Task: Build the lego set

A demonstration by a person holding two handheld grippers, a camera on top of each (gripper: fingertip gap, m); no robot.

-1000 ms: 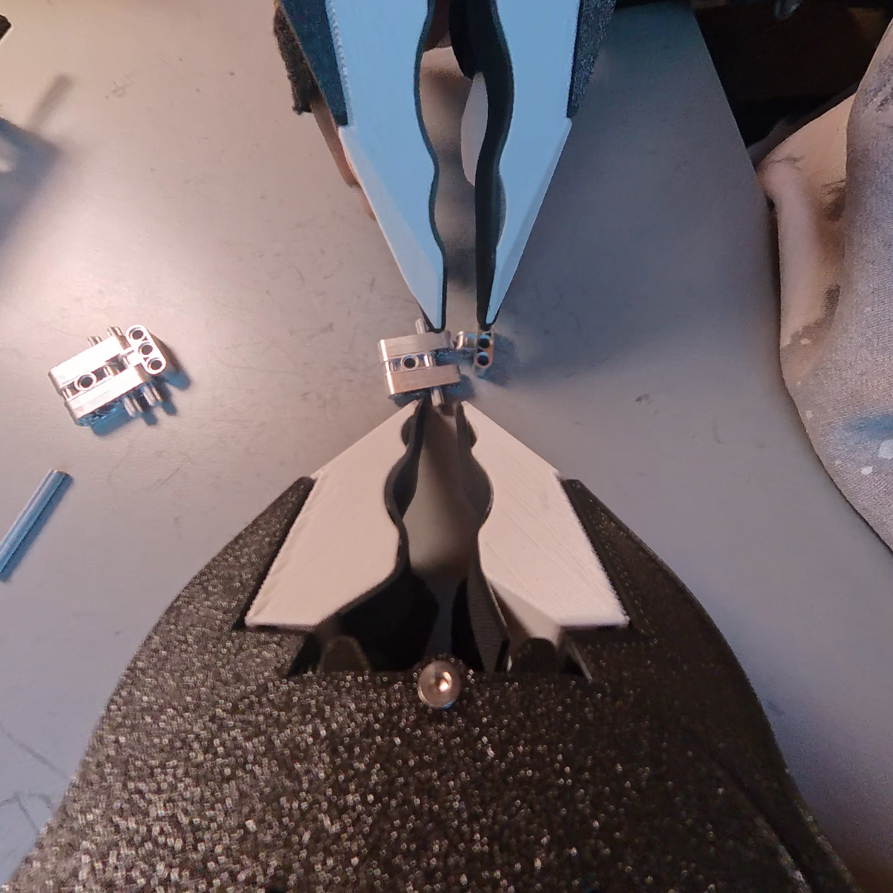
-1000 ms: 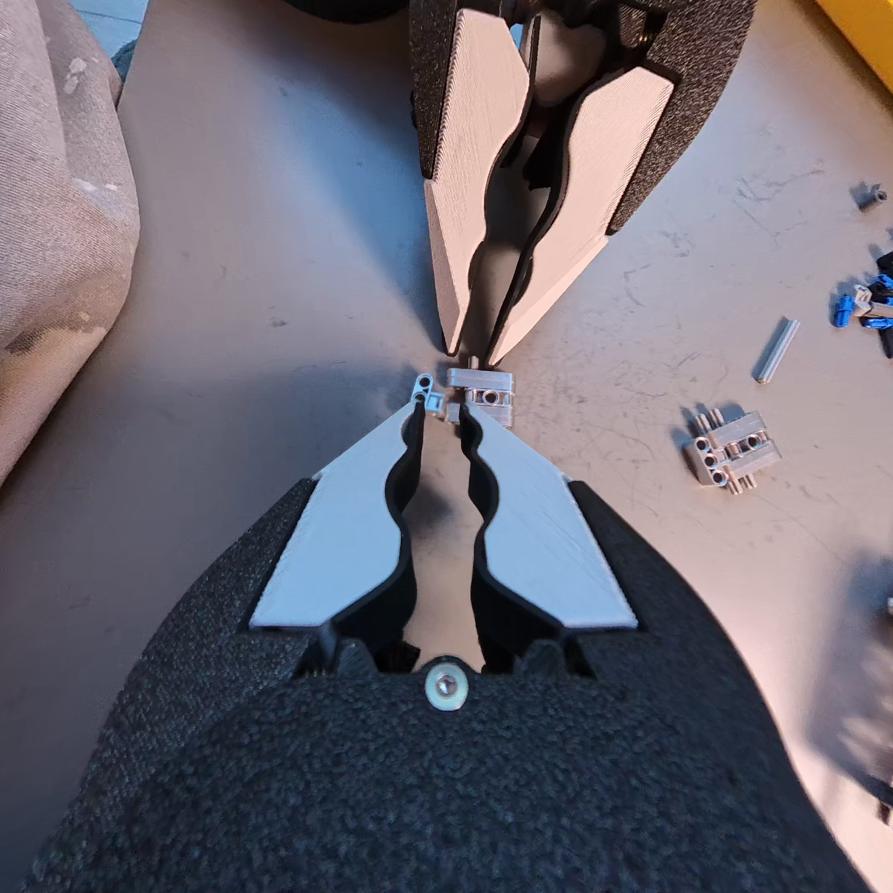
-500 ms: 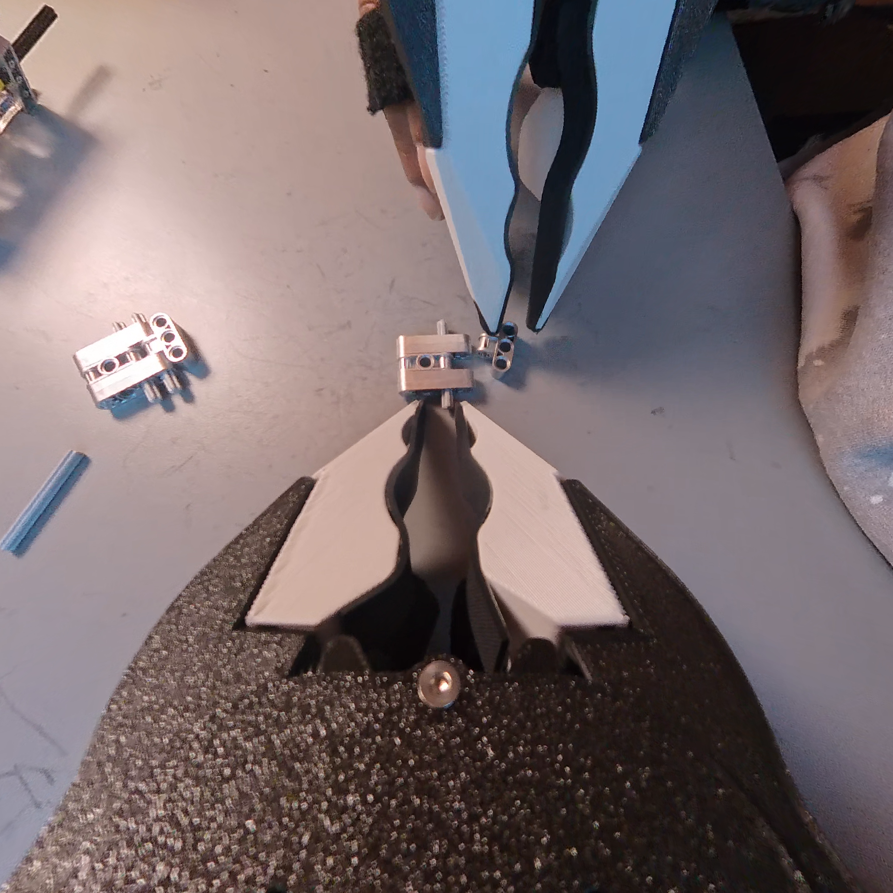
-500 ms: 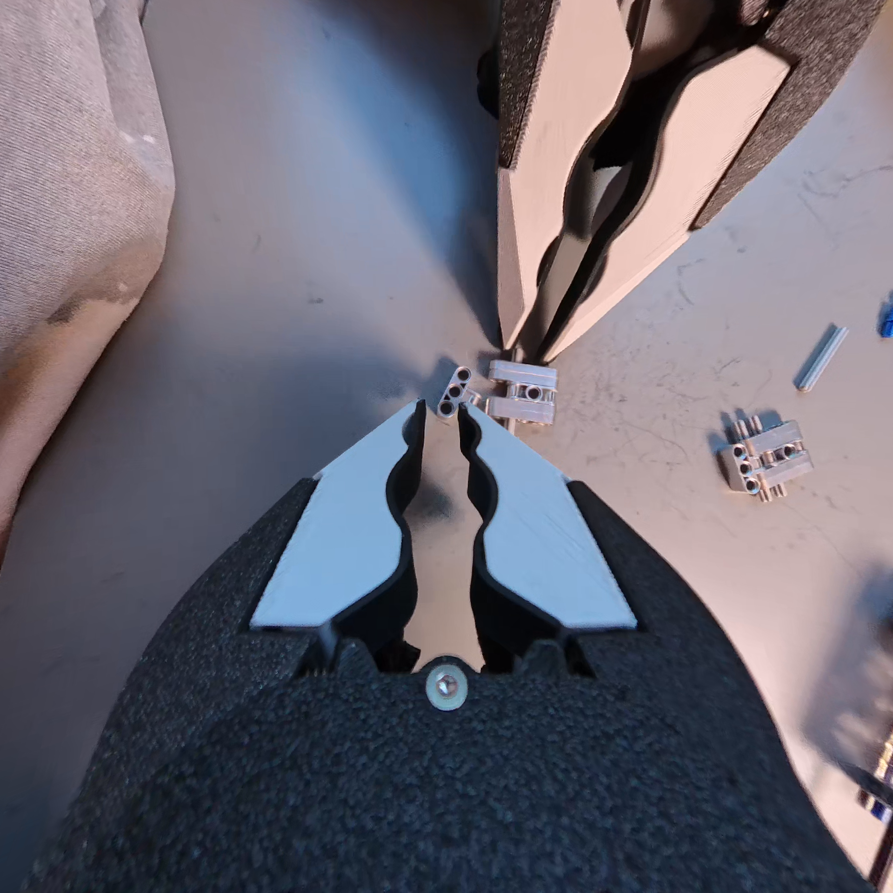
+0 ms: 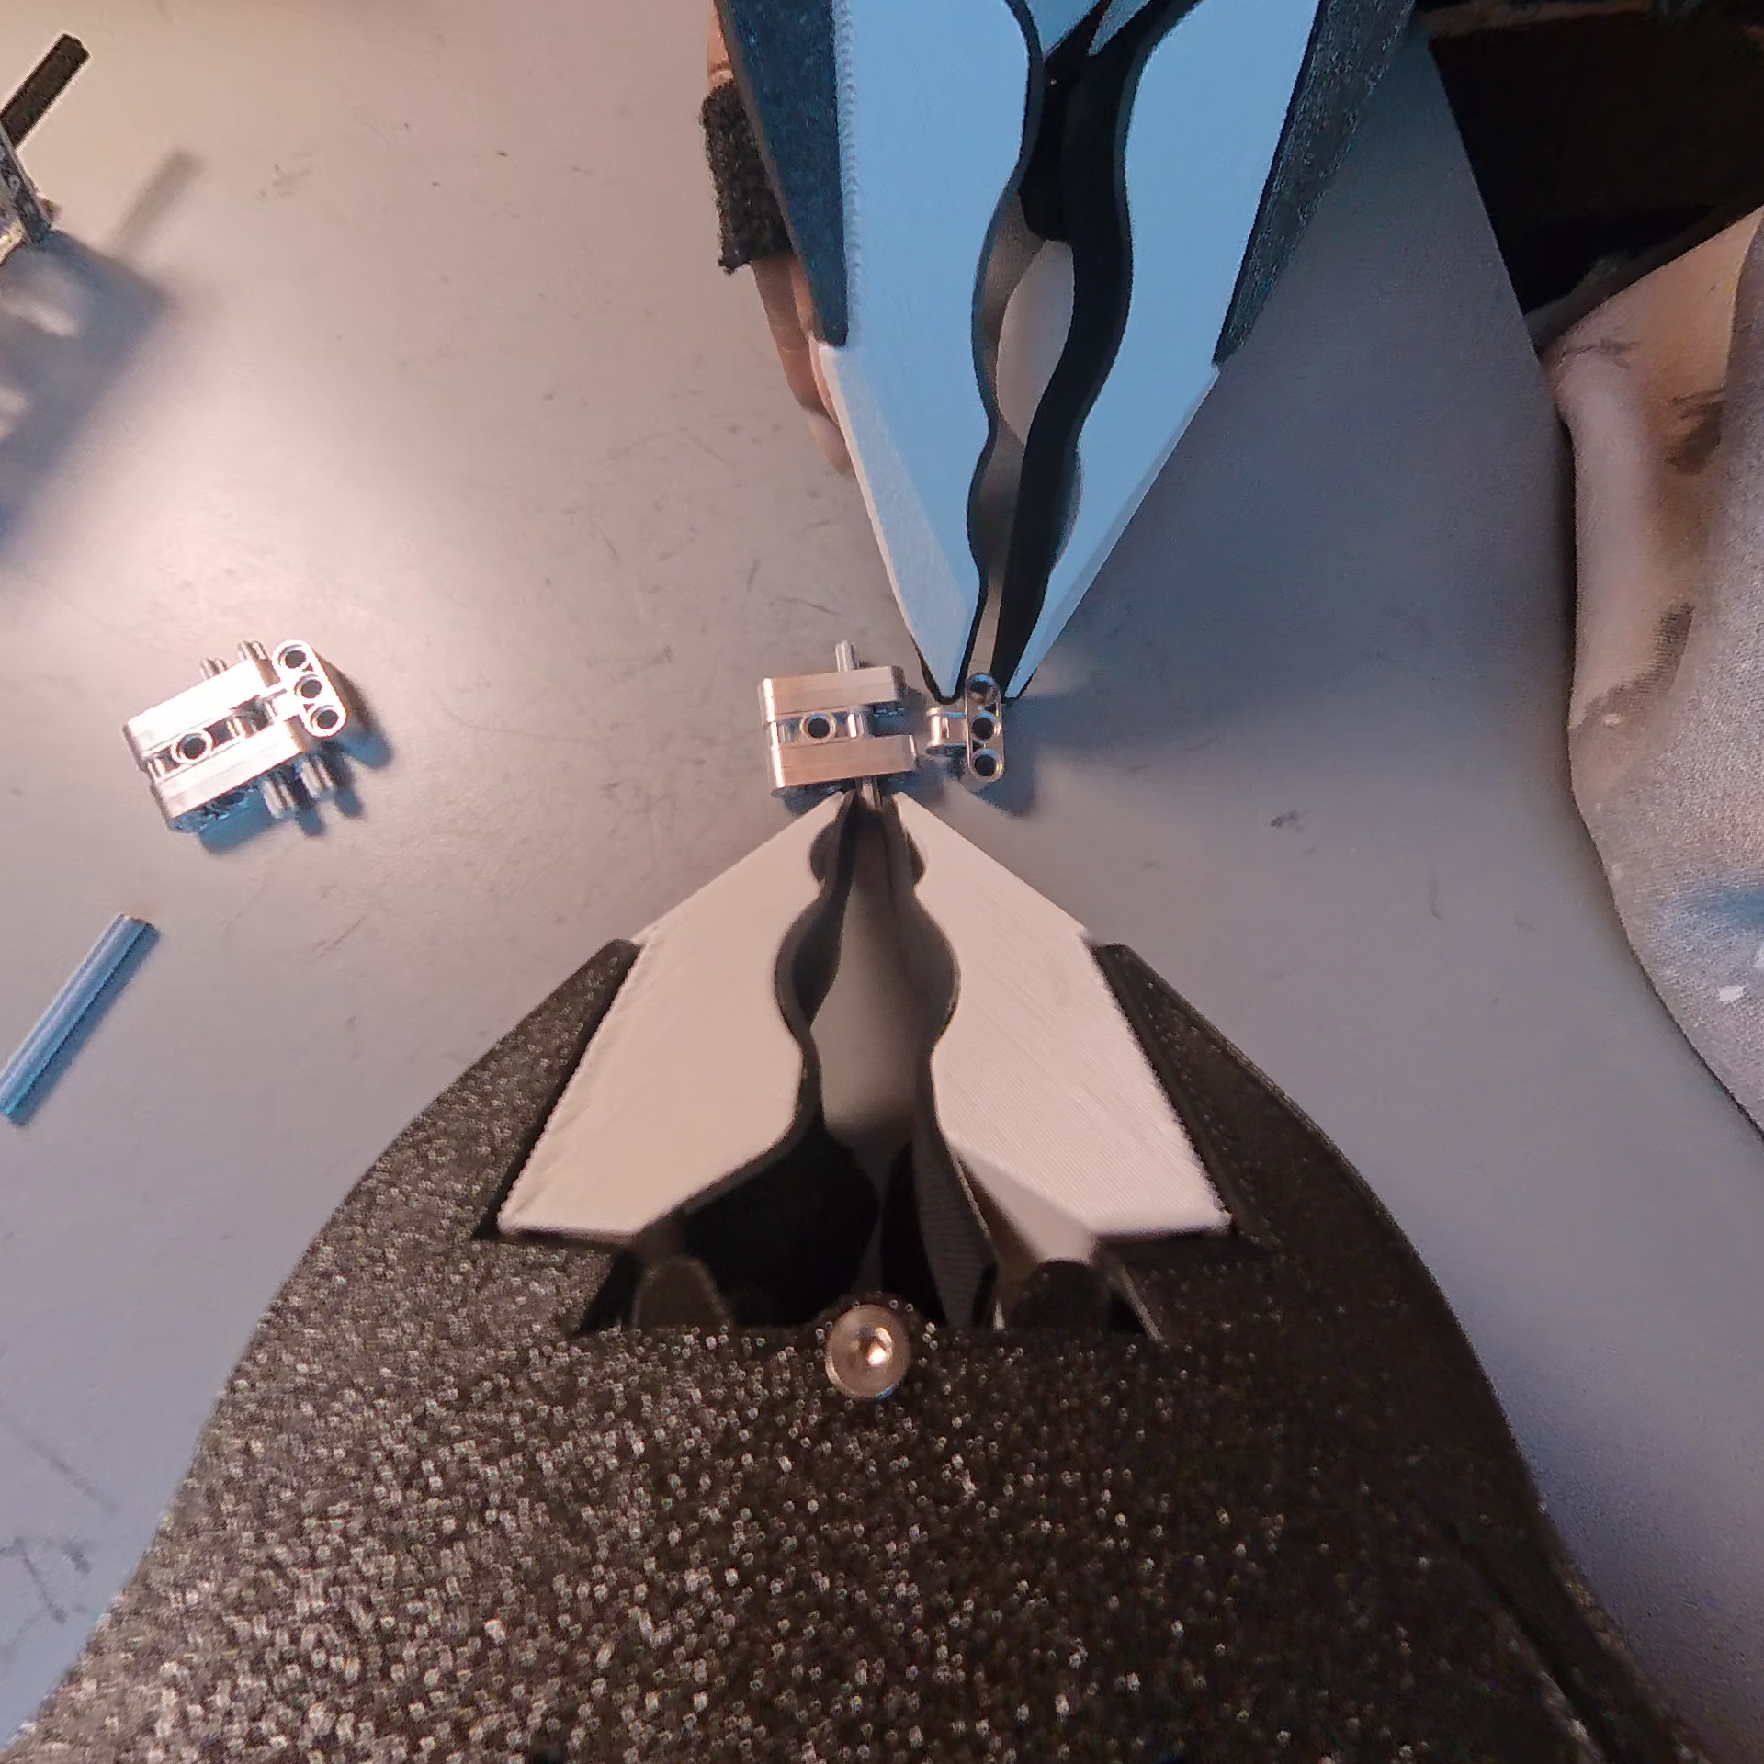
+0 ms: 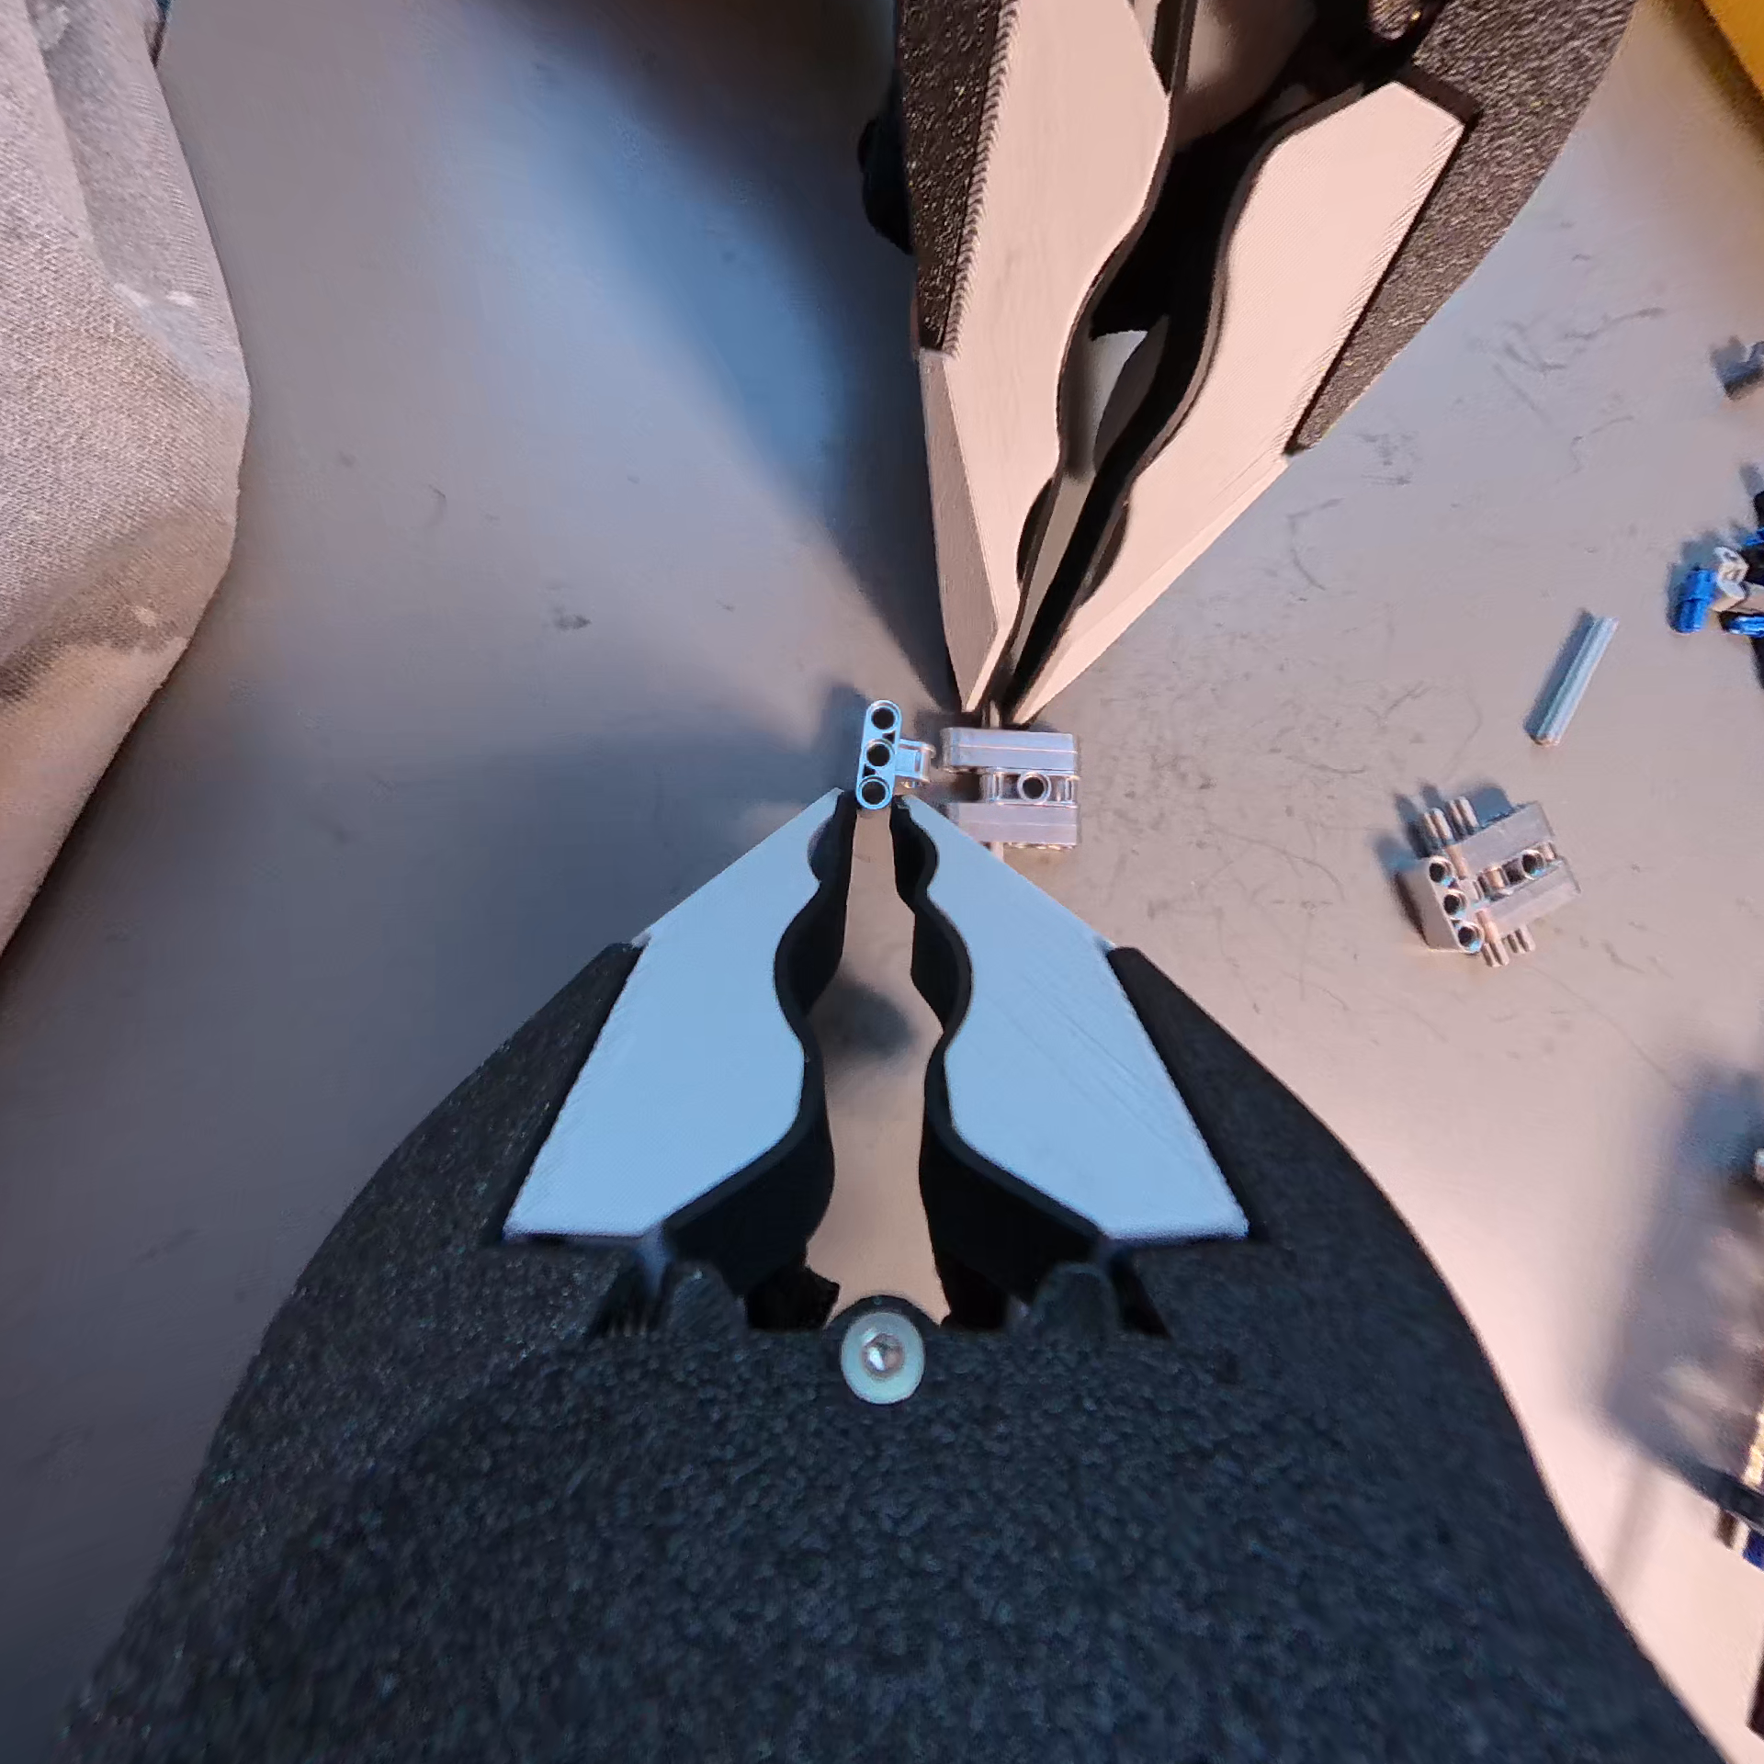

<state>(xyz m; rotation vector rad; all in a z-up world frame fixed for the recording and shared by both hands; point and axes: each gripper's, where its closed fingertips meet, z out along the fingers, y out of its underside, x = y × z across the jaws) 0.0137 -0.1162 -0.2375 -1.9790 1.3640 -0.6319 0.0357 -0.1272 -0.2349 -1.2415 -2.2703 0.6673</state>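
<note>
The grey block assembly (image 5: 835,733) lay mid-surface (image 5: 477,430), its thin axle pinched by the left tongs (image 5: 867,802). The right tongs (image 6: 871,811) clamped the small three-hole connector (image 6: 880,756) beside it. A second assembly (image 5: 239,730) sat apart.

bare table (image 5: 477,430) lying open left of grey block (image 5: 832,733); second block assembly (image 5: 243,730) and blue rod (image 5: 72,1017) sitting farther left. crumpled cloth (image 5: 1670,716) crowding right side. both tongs closing in on block from opposite ends.
</note>
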